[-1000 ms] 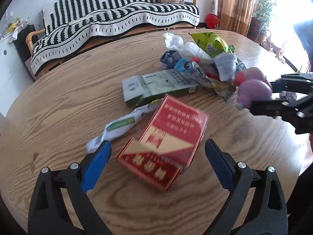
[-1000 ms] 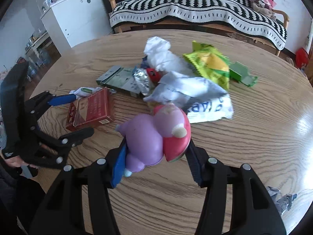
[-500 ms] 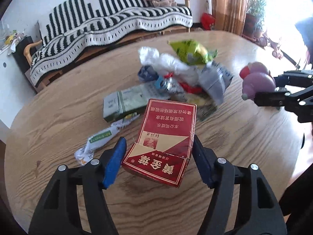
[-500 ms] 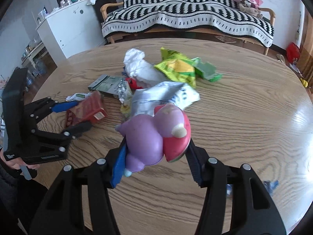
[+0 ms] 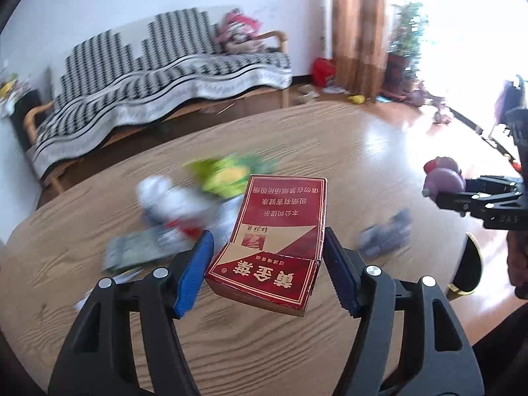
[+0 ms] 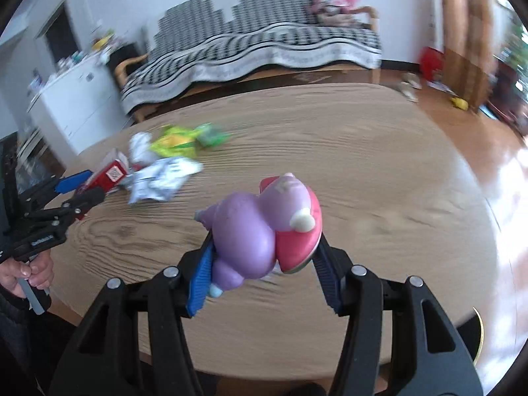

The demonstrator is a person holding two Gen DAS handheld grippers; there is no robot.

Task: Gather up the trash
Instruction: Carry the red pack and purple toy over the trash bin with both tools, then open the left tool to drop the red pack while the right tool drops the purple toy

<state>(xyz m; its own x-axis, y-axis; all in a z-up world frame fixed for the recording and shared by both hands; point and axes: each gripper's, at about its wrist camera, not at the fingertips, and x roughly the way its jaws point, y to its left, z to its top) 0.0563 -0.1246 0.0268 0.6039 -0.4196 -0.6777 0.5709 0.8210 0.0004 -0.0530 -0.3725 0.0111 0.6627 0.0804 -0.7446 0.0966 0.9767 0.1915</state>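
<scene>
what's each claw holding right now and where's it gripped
Left claw: the red cigarette box, clamped across its two long sides near the flap end. Right claw: the purple and pink toy, squeezed at its lower body.

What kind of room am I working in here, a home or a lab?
Most likely a home living room: a sofa draped in a black-and-white throw, a stuffed toy on it, curtains and a potted plant by a bright window, and a wooden table strewn with wrappers.
</scene>
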